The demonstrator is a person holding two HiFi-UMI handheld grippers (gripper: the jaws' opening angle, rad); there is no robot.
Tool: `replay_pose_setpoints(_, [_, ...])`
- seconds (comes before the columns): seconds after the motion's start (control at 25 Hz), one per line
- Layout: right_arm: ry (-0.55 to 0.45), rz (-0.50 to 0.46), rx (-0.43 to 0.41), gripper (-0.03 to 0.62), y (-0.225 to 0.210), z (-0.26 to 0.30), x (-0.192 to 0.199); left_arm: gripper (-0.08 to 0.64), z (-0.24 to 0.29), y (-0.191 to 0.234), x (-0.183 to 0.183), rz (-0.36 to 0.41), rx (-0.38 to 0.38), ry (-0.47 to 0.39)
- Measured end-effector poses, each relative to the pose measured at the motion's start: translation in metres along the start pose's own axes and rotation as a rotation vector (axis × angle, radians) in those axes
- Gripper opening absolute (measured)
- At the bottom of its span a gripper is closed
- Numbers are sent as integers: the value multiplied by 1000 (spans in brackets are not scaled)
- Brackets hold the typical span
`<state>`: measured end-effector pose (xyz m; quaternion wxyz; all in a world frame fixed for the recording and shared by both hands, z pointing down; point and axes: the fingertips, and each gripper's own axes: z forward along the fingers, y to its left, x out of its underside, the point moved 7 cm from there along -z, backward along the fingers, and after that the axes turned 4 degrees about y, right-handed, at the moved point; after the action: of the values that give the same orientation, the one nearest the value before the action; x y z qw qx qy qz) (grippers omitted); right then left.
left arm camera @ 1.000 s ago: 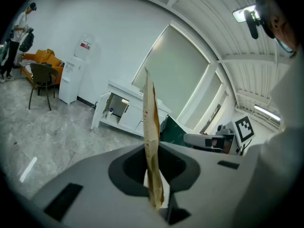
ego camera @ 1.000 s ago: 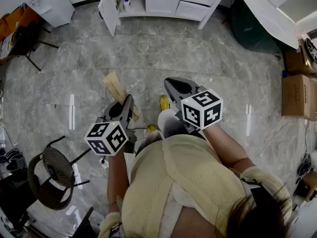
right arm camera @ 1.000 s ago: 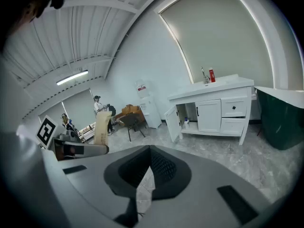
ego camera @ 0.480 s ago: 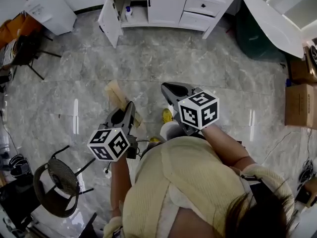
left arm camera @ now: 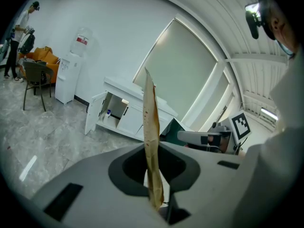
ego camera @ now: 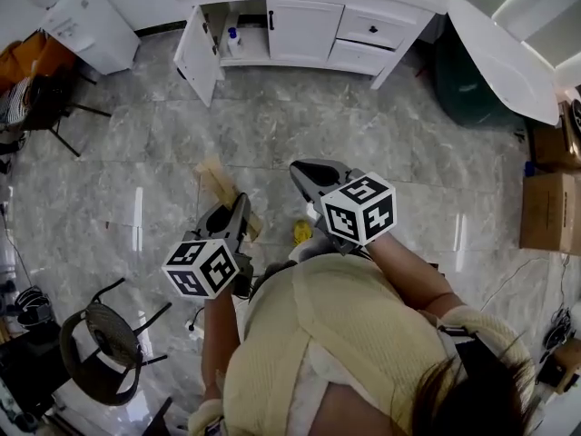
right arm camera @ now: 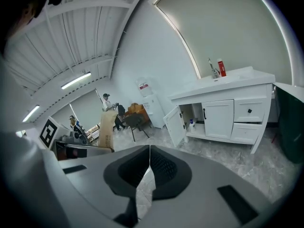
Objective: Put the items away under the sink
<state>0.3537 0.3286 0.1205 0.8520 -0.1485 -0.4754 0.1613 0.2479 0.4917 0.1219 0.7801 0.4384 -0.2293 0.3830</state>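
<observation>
Item one, my left gripper [ego camera: 240, 205]: jaws clamped on a flat brown paper bag [left arm camera: 151, 127], which is held edge-up. Item two, my right gripper [right arm camera: 149, 147]: jaws pressed together with nothing between them. Far across the grey floor stands the white sink cabinet [ego camera: 304, 27], its left door [ego camera: 198, 48] swung open and a small bottle [ego camera: 233, 36] inside.

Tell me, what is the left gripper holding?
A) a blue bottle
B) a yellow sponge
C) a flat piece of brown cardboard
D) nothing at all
C: the left gripper has its jaws shut on the cardboard, which sticks up edge-on between them.
</observation>
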Motion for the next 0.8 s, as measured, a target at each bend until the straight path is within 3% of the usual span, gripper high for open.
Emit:
replay_pose_setpoints(0.44, [-6, -8, -6, 26, -28, 10, -15, 67, 27, 5, -22, -28, -7, -13])
replay_pose_setpoints(0.8, [-48, -23, 45, 26, -46, 28, -40, 67, 63, 23, -57, 7, 38, 22])
